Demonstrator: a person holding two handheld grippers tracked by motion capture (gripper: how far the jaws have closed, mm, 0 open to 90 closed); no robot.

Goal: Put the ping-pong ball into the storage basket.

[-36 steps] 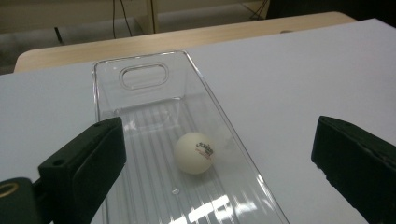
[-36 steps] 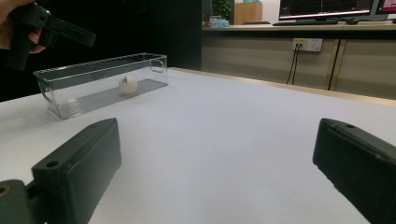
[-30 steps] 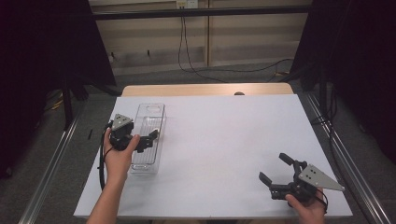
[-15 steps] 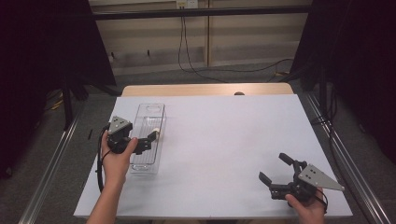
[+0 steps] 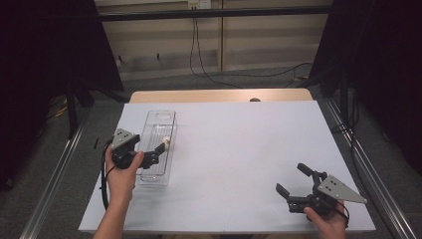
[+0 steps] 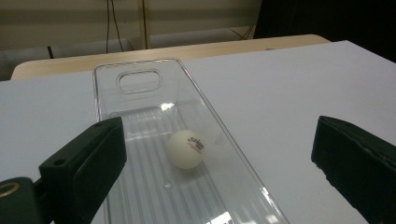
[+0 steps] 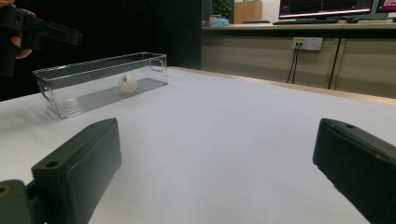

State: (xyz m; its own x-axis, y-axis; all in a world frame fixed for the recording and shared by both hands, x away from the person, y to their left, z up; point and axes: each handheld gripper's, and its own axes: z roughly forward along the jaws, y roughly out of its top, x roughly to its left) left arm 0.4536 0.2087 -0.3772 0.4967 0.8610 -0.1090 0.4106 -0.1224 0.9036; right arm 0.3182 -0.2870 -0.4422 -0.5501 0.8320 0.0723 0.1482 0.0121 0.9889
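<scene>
The white table (image 5: 239,159) spreads wide under me. On its left side lies the clear bin (image 5: 158,147), a white ball (image 6: 185,149) loose on its ribbed floor. My left gripper (image 5: 158,149) hovers over it, jaws spread wide — holding nothing. My right gripper (image 5: 293,181) gapes too, well apart.

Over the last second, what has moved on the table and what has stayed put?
The left hand-held gripper drew back slightly toward the person, jaws open above the clear tray. The ball lies loose in the tray. The right hand-held gripper and the tray kept their places.
</scene>
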